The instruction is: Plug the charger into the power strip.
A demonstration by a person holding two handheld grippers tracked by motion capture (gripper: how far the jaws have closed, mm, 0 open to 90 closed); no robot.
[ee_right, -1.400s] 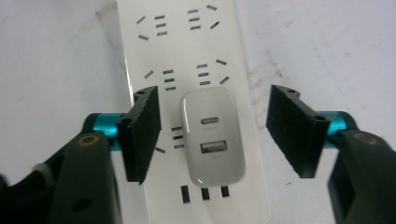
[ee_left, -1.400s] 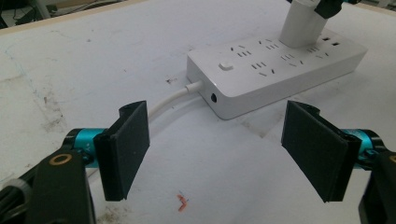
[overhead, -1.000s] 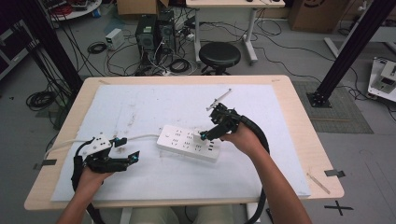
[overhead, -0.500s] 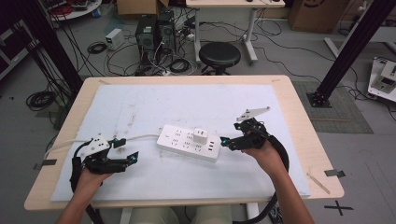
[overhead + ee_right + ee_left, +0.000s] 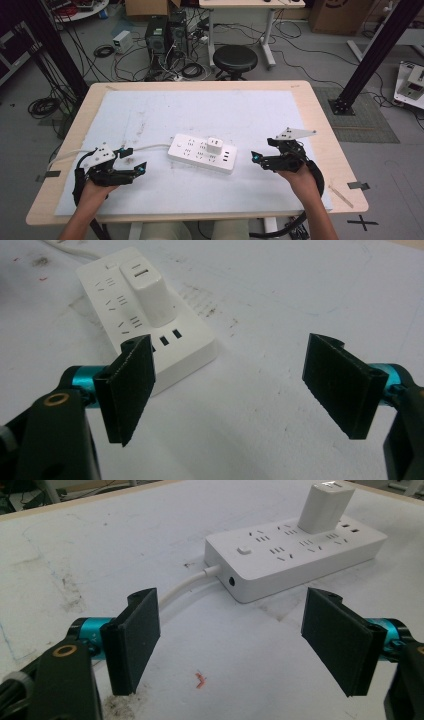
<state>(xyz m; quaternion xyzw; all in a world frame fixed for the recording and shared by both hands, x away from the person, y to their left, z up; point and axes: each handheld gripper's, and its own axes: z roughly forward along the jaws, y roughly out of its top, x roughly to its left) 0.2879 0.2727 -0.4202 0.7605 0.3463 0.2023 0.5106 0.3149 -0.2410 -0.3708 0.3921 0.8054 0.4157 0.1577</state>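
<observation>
Right gripper (image 5: 260, 159) drawn back from power strip (image 5: 202, 153), stained white mat (image 5: 210, 112), cable-strewn floor (image 5: 150, 55)

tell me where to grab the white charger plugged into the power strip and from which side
Grip the white charger across its two flat upright sides, well above the power strip. Coming from above with the right gripper looks best: it stands upright with its top and sides free, and that gripper is open nearby.
</observation>
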